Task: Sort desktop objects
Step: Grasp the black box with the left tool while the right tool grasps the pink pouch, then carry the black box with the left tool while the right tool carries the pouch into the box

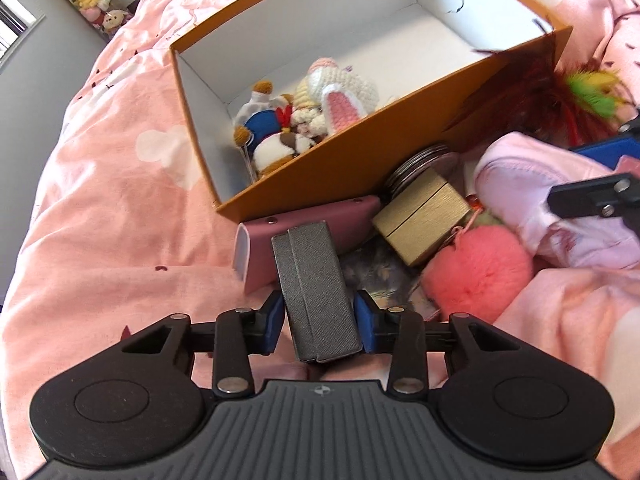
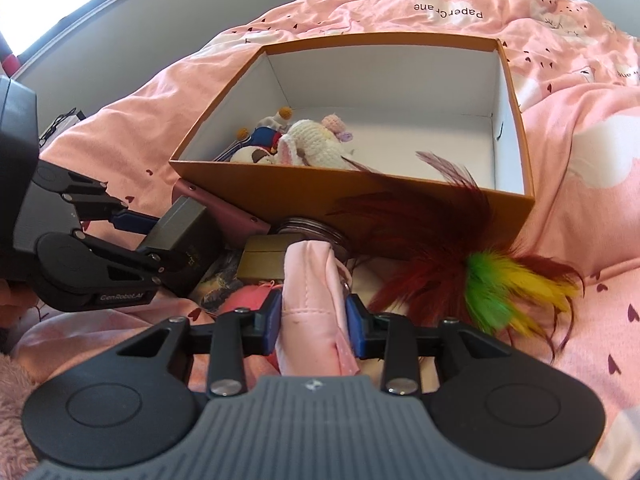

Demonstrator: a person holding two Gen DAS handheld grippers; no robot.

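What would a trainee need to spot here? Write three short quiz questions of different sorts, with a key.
1. True or false: the left gripper is closed on the grey box.
2. What does the right gripper hold? A) red pompom B) pink pouch C) gold box
3. Fill in: the crocheted toys lie inside the ____ box.

Key: 1 true; 2 B; 3 orange.
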